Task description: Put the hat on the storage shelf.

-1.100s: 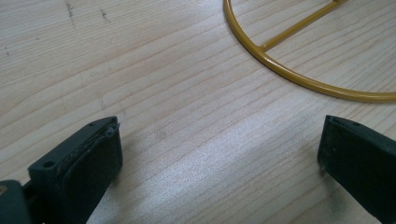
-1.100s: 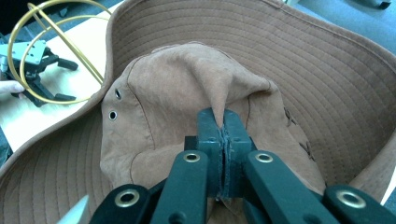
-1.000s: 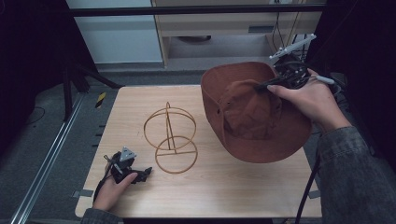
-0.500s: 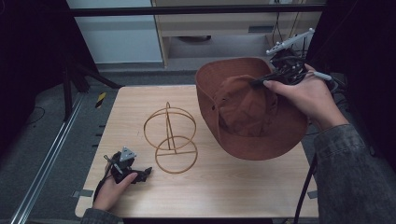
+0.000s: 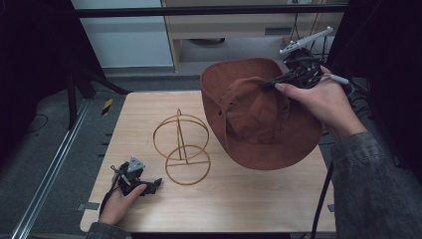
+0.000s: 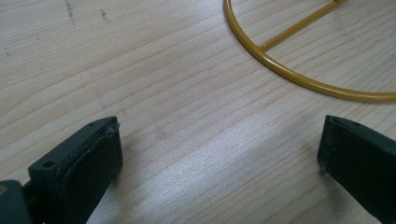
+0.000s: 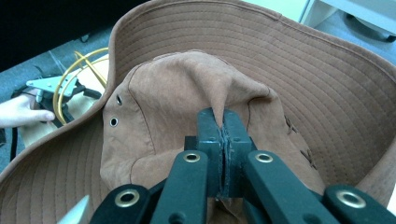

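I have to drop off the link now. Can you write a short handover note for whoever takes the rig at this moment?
Right gripper: shut on a pinch of the brown hat crown, holding it in the air over the table's right side.
Left gripper: open, empty, resting on the table beside the gold wire stand.
Done: hat picked up.
Left, probably: bring the hat onto the stand, release.

The right hand-held gripper point(image 7: 223, 122) pinches a fold of the brown hat's point(image 7: 299, 70) crown, jaws closed.
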`<state>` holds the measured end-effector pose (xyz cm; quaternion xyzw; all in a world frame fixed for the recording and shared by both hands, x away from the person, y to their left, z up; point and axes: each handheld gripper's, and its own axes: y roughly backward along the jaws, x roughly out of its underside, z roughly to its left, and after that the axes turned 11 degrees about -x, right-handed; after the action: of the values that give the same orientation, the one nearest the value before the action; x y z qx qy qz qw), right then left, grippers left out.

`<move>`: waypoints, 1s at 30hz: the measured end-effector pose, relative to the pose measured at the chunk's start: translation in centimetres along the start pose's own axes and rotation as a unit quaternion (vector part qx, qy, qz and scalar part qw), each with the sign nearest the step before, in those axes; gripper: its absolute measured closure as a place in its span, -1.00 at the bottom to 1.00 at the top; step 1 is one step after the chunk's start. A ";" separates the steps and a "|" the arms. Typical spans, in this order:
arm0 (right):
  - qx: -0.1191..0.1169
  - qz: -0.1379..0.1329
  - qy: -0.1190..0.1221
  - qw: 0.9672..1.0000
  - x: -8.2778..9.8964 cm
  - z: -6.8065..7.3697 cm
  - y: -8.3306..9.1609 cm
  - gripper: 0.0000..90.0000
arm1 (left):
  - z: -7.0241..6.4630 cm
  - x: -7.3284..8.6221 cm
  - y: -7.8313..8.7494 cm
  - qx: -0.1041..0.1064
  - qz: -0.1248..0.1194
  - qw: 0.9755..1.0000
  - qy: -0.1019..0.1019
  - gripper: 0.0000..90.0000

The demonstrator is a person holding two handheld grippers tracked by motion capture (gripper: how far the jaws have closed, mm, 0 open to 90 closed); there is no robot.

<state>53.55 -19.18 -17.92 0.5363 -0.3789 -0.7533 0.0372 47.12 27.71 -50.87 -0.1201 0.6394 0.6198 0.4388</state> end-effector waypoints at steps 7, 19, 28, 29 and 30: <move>-0.005 -0.008 0.004 1.000 -0.4 0.5 -0.2 0.97 | 0.0 0.0 0.0 0.000 0.000 1.000 0.000 -1.00; -0.015 -0.016 0.017 1.000 -1.5 1.6 -1.0 0.97 | 0.0 0.0 0.0 0.000 0.000 1.000 0.000 -1.00; -0.020 -0.016 0.026 0.999 -2.6 2.5 -1.7 0.97 | 0.0 0.0 0.0 0.000 0.000 1.000 0.000 -1.00; -0.021 -0.017 0.026 0.999 -2.7 2.7 -1.8 0.97 | 0.0 0.0 0.0 0.000 0.000 1.000 0.000 -1.00; -0.021 -0.018 0.029 0.999 -2.8 2.8 -1.9 0.97 | 0.0 0.0 0.0 0.000 0.000 1.000 0.000 -1.00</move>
<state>53.12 -15.03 -16.52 0.5633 -0.3517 -0.7462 0.0459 47.12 27.71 -50.87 -0.1203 0.6397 0.6196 0.4386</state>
